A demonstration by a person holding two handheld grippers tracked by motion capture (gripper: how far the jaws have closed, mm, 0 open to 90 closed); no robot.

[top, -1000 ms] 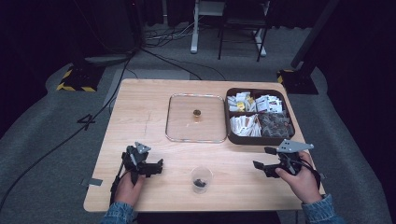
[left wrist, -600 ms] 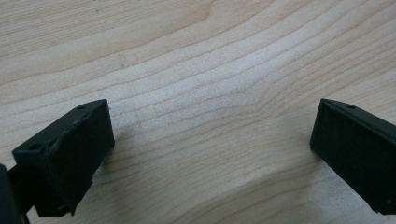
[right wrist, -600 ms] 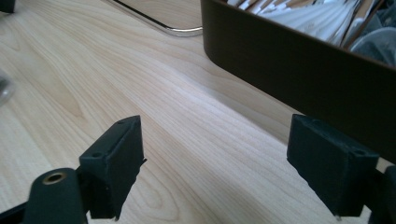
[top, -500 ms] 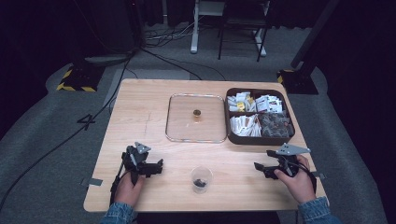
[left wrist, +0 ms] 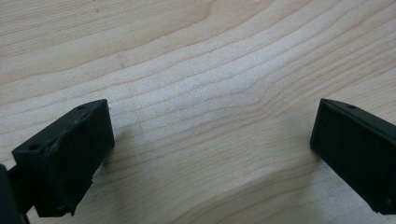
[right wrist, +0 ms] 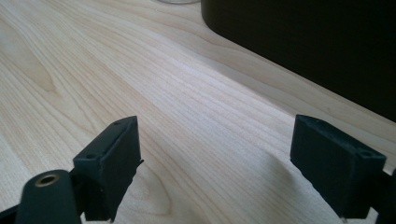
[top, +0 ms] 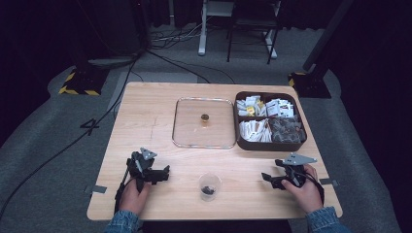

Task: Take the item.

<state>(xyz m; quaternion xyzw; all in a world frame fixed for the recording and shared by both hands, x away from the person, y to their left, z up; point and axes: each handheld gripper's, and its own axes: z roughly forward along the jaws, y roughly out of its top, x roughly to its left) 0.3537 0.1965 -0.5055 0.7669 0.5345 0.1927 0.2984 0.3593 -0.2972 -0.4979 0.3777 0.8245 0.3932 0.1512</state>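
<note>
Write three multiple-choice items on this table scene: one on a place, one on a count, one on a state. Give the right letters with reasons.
1. Where does the small clear cup stand?
A. near the table's front edge, between the two grippers
B. inside the brown box
C. on the clear lid

2. How many compartments does the brown box have?
A. two
B. four
C. six

3. How do the right gripper jaws stand?
A. shut on the cup
B. wide apart, nothing between them
C. shut on a packet

Answers: 1 A, the cup sits between the left gripper and the right one. 2 B, dividers make four sections. 3 B, bare wood shows between the jaws.
</note>
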